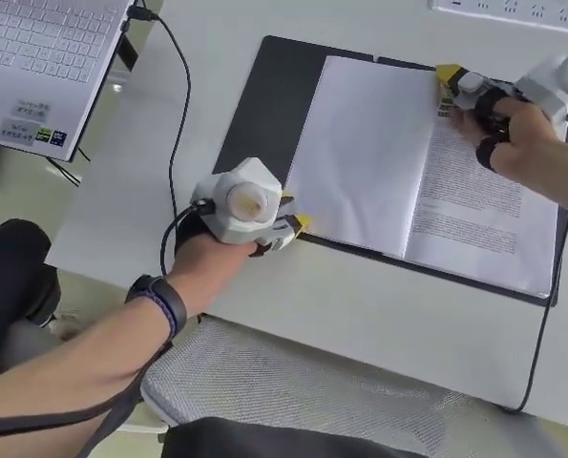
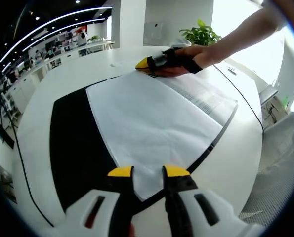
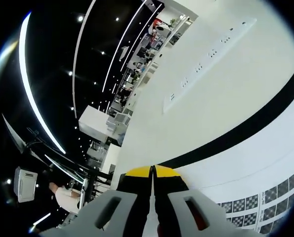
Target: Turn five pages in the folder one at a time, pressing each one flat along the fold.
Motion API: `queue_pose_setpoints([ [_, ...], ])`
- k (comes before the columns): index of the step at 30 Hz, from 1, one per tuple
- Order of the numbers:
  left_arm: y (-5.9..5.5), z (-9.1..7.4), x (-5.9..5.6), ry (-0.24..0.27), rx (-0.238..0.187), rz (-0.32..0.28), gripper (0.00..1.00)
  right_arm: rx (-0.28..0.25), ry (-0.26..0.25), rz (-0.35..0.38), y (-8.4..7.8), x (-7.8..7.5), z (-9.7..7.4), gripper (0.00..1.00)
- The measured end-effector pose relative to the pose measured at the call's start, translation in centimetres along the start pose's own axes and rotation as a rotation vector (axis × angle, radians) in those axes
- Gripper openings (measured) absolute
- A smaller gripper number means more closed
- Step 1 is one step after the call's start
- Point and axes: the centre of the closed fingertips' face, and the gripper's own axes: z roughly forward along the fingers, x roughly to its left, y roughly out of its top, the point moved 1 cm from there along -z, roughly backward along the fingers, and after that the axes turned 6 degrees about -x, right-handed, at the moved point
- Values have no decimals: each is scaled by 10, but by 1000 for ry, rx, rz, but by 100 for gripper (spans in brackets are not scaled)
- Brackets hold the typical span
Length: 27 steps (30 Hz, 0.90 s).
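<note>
The folder (image 1: 262, 105) lies open on the bench (image 1: 360, 315). The right gripper (image 1: 448, 75), fingers together, rests on the fold's (image 1: 419, 172) top end. The left gripper (image 1: 300, 224), fingers apart, has the turned page's (image 1: 360, 153) corner just ahead. This looks like the pressing step. Next, draw the closed fingers down the fold.

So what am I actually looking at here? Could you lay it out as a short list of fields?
Surface: white table
Item: black folder, lying open
Left side: blank page
Right side: printed page
Left tool: jaws open, at the blank page's near corner
Right tool: jaws shut, tip at the top of the fold
Nearby: laptop at the far left
</note>
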Motion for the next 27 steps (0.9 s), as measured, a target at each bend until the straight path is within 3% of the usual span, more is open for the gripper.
queue_pose_setpoints([
  [9,0,0,0,-2,1,-5,21,9,0,12,-3,5,-4,0],
  [13,-1,0,1,0,0,-6,22,59,28,-20,-15,9,-13,0],
  [27,0,-1,0,1,-4,-3,21,133,78,-55,-43,12,-41,0],
])
